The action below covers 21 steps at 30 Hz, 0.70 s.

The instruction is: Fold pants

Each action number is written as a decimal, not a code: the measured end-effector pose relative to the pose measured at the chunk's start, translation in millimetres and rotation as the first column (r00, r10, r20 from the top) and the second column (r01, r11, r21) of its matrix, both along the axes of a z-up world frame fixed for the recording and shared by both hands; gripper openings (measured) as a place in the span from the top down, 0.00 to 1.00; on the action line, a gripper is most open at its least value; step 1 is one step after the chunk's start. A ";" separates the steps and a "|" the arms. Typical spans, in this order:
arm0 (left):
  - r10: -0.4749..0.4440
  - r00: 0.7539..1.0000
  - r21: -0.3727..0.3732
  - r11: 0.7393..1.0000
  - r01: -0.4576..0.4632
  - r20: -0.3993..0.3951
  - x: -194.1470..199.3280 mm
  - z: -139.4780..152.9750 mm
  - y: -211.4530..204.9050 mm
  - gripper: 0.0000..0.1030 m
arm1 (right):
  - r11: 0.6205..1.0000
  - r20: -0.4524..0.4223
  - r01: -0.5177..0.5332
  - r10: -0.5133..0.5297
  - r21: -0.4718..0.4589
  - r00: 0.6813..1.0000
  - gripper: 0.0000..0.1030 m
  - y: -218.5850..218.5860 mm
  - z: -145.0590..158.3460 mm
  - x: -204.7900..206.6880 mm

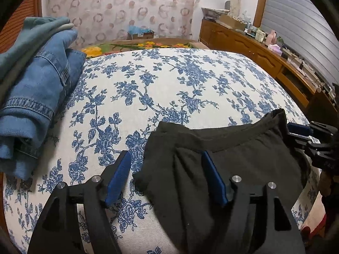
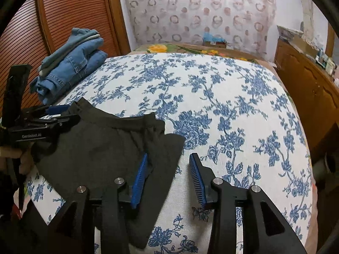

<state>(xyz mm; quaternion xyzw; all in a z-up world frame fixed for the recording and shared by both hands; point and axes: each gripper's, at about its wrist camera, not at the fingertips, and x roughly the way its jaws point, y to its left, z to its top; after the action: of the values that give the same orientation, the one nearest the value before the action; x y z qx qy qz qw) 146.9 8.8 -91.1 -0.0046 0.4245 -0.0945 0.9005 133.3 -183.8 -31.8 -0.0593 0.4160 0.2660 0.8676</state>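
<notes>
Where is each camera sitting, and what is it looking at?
Left wrist: sits on the left gripper, looking across the bed; black pants at its open fingers, right gripper at right.
Right wrist: sits on the right gripper, also open; left gripper at left.
Both show the pants, bed, folded jeans.

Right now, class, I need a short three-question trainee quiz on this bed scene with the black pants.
1. True or false: both tongs are open.
2. Which garment lies between the left tongs and the right tongs? A) black pants B) a red towel
3. Fill in: the folded jeans sit at the bed's far ____ corner.

Key: 1 true. 2 A. 3 left; the floral bedspread lies beneath everything.
</notes>
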 end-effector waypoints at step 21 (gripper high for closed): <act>0.001 1.000 -0.001 1.000 -0.001 0.000 1.1 -0.6 0.4 0.29 | 1.000 0.024 -0.027 0.027 0.009 0.999 0.55 20.8 -8.9 6.5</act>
<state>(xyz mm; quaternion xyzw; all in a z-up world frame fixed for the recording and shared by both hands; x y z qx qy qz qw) 148.0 9.1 -91.6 -0.0055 0.4247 -0.0942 0.9004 139.8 -163.0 -40.7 -0.0641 0.4036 0.2788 0.8690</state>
